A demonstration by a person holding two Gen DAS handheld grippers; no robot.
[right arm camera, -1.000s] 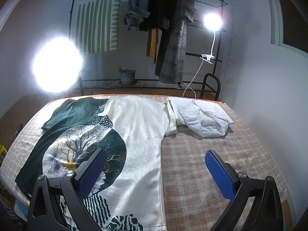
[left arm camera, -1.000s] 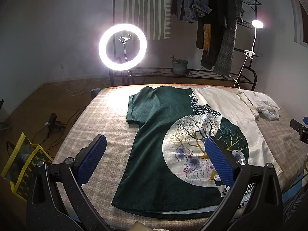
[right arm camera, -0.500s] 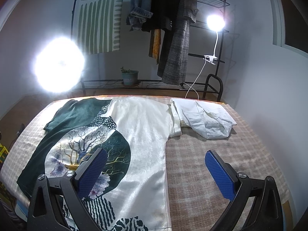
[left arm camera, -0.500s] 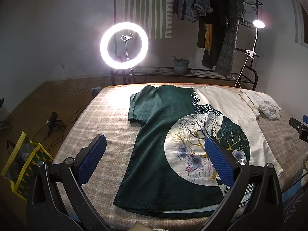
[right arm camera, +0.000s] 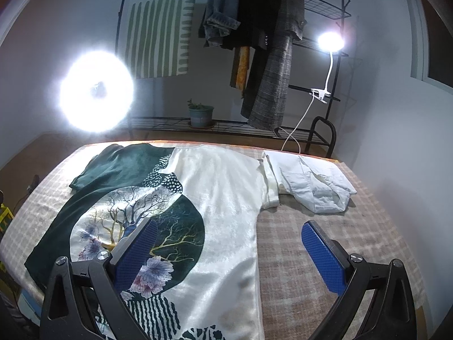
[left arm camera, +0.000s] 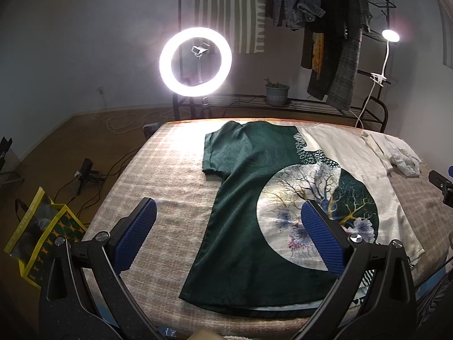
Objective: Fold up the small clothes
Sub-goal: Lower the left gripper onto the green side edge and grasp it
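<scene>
Both tools have barely drifted in the last second; left tool and right tool still hover spread wide, gripping nothing; the shirt lies flat mid-frame on the bed, so folding hasn't started yet.

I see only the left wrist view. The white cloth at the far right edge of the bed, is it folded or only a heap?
Observer: In the right wrist view the white cloth looks loosely folded, lying flat beside the t-shirt's white sleeve.
Operator: Is the right gripper holding something?
Observer: No, the right gripper is open and empty; one finger is over the shirt print, the other over bare blanket.
Operator: What shows on the shirt's near hem?
Observer: Dark stripes on white, beneath the round tree print.
</scene>
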